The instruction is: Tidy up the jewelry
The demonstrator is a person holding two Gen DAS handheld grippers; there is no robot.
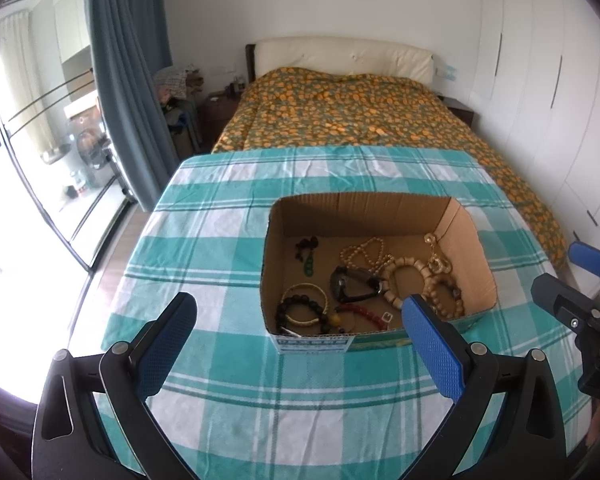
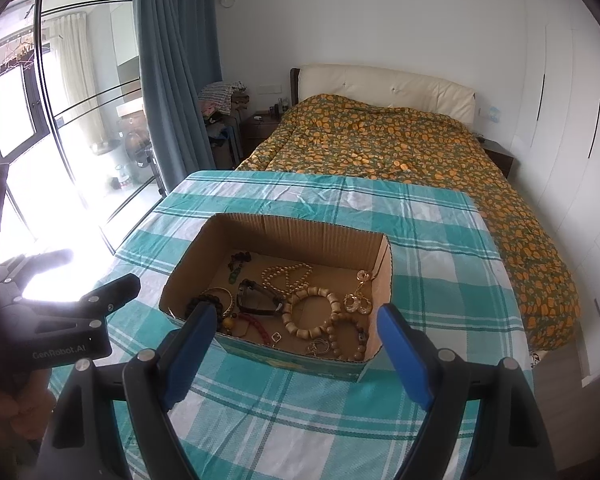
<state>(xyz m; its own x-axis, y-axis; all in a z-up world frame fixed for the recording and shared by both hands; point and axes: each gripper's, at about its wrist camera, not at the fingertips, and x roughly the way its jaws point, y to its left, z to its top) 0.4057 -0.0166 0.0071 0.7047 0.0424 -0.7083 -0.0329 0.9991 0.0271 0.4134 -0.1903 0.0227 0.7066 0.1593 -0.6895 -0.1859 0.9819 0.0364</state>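
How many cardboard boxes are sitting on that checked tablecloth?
1: the cardboard box stands mid-table on the checked tablecloth, open-topped, jewelry inside. Nothing seems hidden.

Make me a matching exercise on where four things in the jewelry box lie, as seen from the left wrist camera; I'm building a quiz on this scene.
Things:
1. green pendant
2. pearl necklace
3. red bead bracelet
4. gold bangle

Places in the cardboard box:
a. near edge, middle
b. near left corner
c. far left part of the floor
d. far middle of the floor

Pairs: 1-c, 2-d, 3-a, 4-b
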